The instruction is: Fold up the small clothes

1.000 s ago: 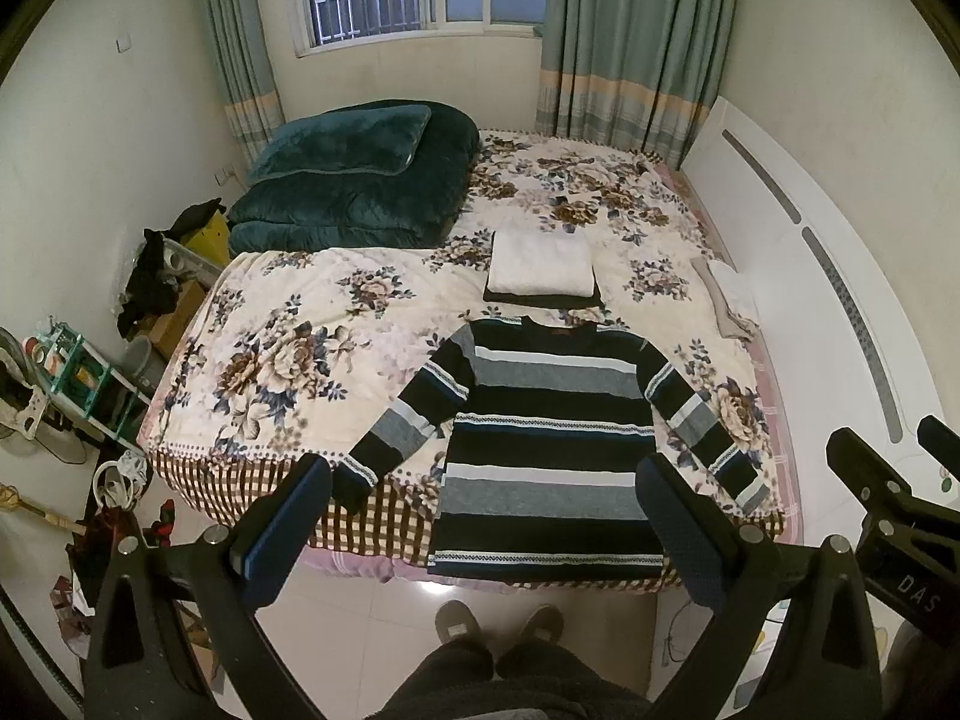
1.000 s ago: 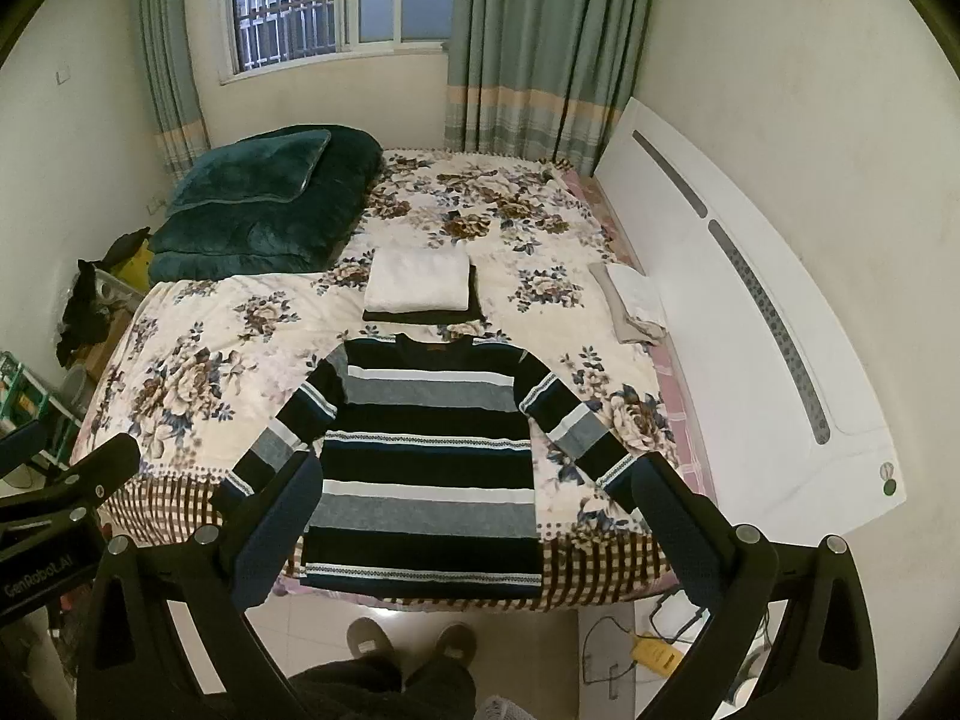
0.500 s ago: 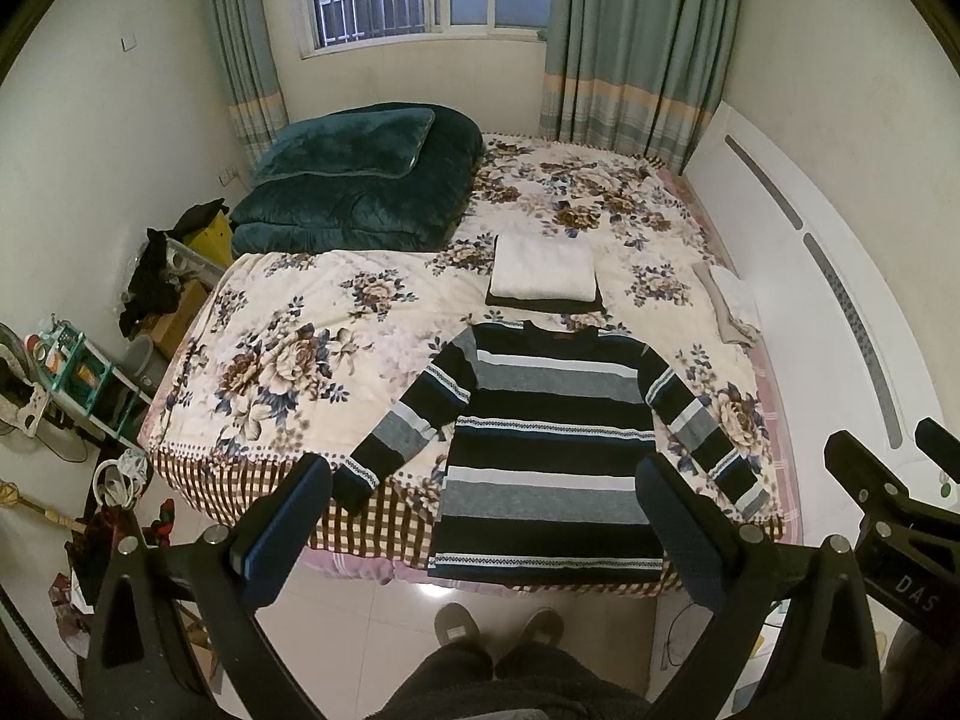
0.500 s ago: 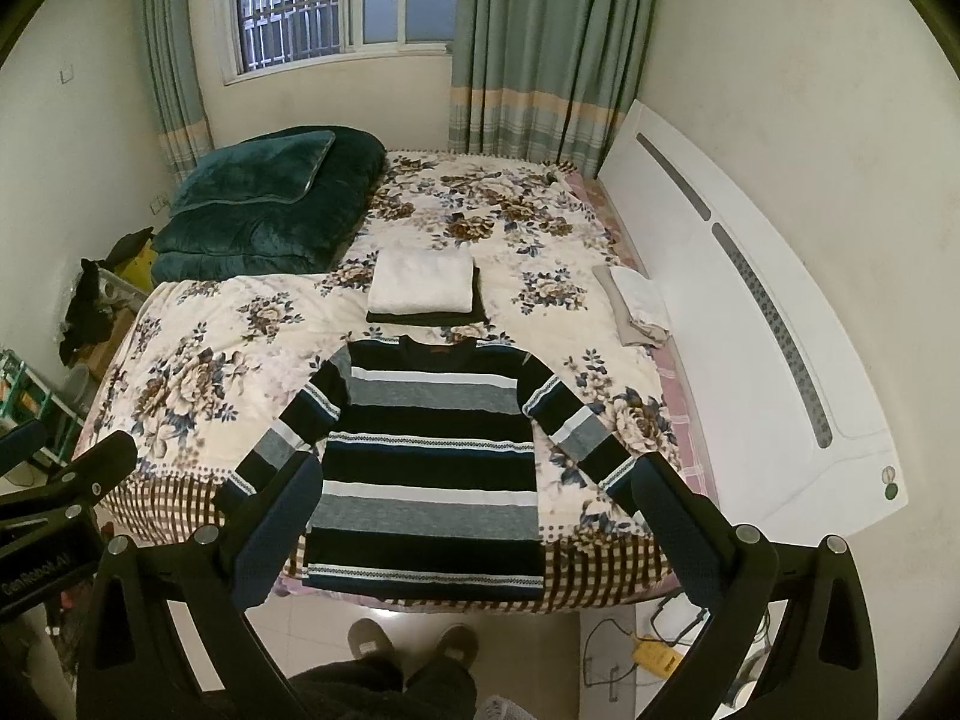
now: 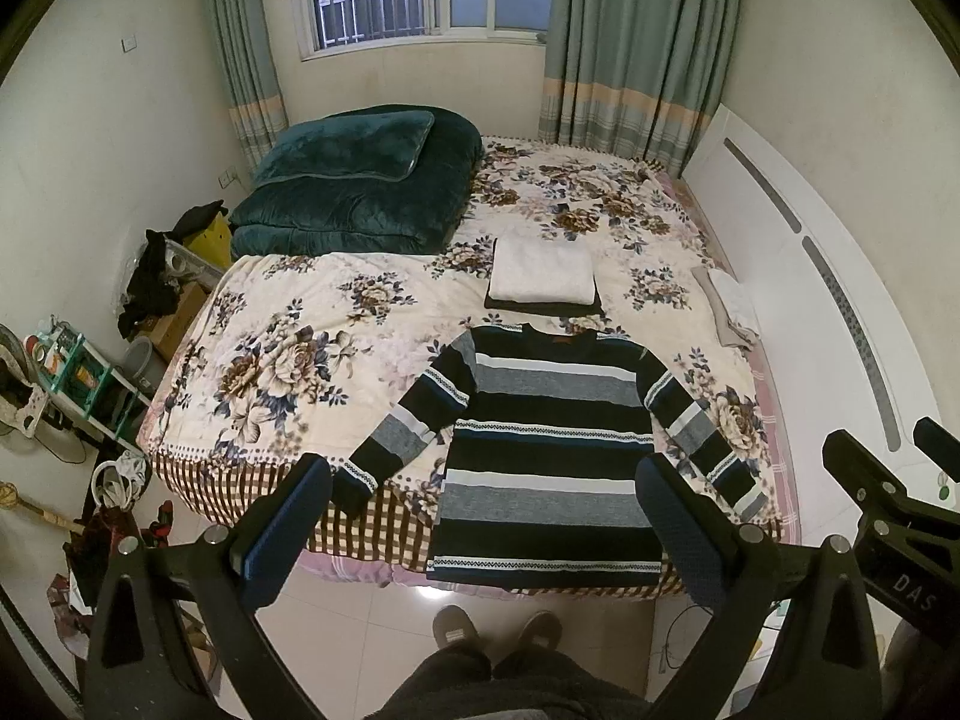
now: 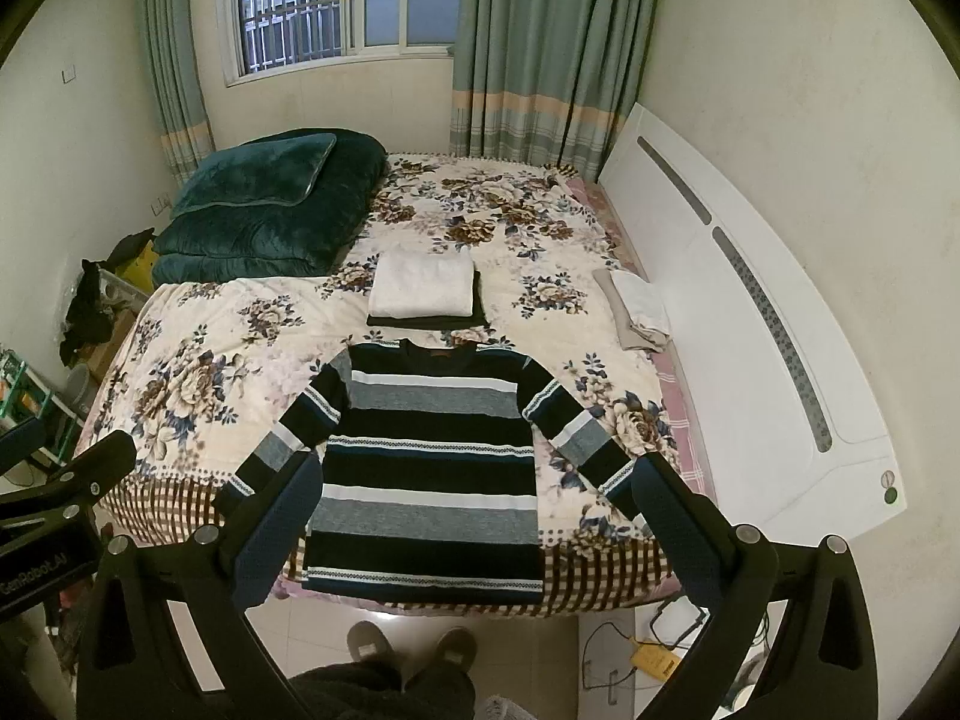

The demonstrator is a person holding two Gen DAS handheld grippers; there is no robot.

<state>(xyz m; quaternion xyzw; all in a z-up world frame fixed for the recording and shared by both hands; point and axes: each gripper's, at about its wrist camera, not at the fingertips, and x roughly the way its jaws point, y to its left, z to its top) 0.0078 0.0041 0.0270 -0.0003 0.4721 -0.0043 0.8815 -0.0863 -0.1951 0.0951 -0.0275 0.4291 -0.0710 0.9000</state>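
A striped black, grey and white sweater (image 5: 549, 456) lies flat, sleeves spread, at the near edge of the floral bed (image 5: 288, 354); it also shows in the right wrist view (image 6: 429, 468). My left gripper (image 5: 480, 516) is open and empty, held high above the floor in front of the sweater's hem. My right gripper (image 6: 474, 510) is open and empty, at a like height to the right. A folded white garment (image 5: 543, 271) lies on a dark one just beyond the sweater's collar.
A dark green quilt and pillow (image 5: 354, 180) lie at the bed's far left. Folded beige cloths (image 6: 639, 309) lie by the white headboard (image 6: 750, 324). Clutter and a shelf (image 5: 72, 372) stand on the left. A person's feet (image 5: 498, 630) stand at the bed's foot.
Both views have tilted up very slightly; the sweater and the grippers' opening are unchanged.
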